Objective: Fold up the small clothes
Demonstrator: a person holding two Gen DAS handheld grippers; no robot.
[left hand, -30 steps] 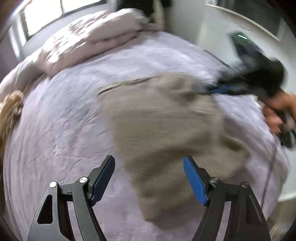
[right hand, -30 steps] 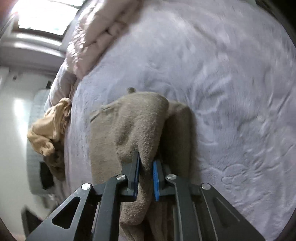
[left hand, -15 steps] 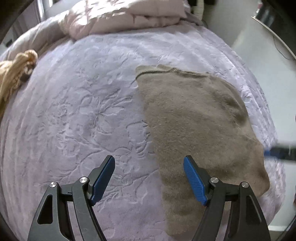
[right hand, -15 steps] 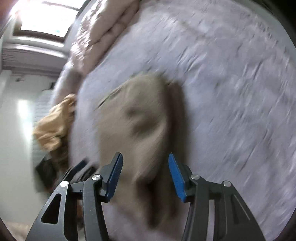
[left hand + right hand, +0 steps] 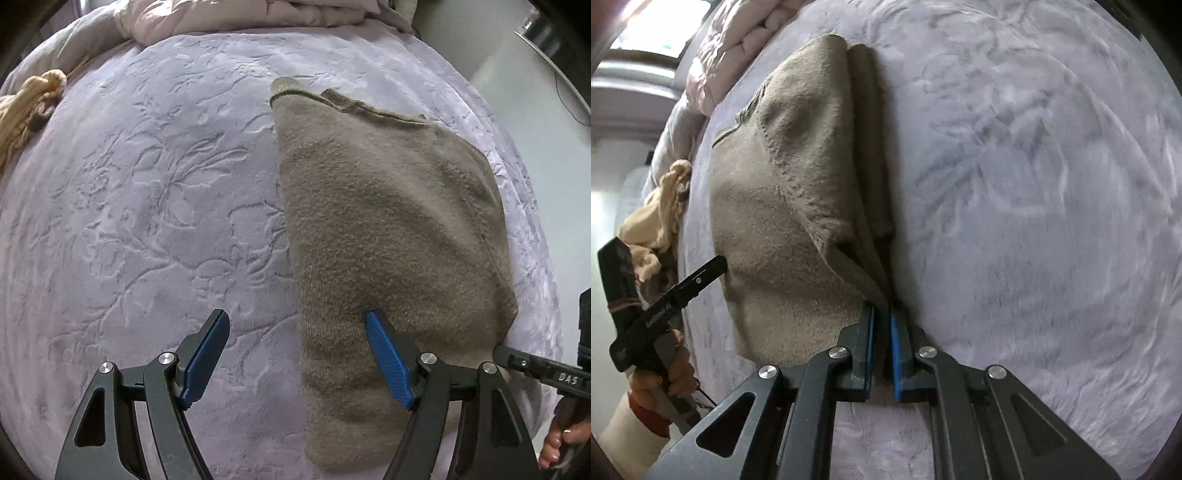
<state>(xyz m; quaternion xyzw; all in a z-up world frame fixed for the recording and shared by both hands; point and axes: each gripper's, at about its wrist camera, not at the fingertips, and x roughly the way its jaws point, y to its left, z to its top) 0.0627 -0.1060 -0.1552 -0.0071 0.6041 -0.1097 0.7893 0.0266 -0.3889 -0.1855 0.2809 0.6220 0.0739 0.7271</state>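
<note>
My right tool (image 5: 882, 314) is clenched on the near edge of the taupe sweater (image 5: 783, 206), which lies folded ahead of it on the lilac bedspread (image 5: 1034, 184). My left tool (image 5: 297, 332) gapes, released, its right finger over the sweater (image 5: 388, 221).

Lilac embossed bed (image 5: 147, 206); bearing taupe sweater (image 5: 388, 229), pink duvet (image 5: 240, 14) beyond it, tan garment (image 5: 26, 107) left of it.

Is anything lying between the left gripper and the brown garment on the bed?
Nothing visible. The left gripper is open over the brown garment, its jaws straddling the garment's near left edge on the bedspread. The right gripper is shut on the garment's other side.
</note>
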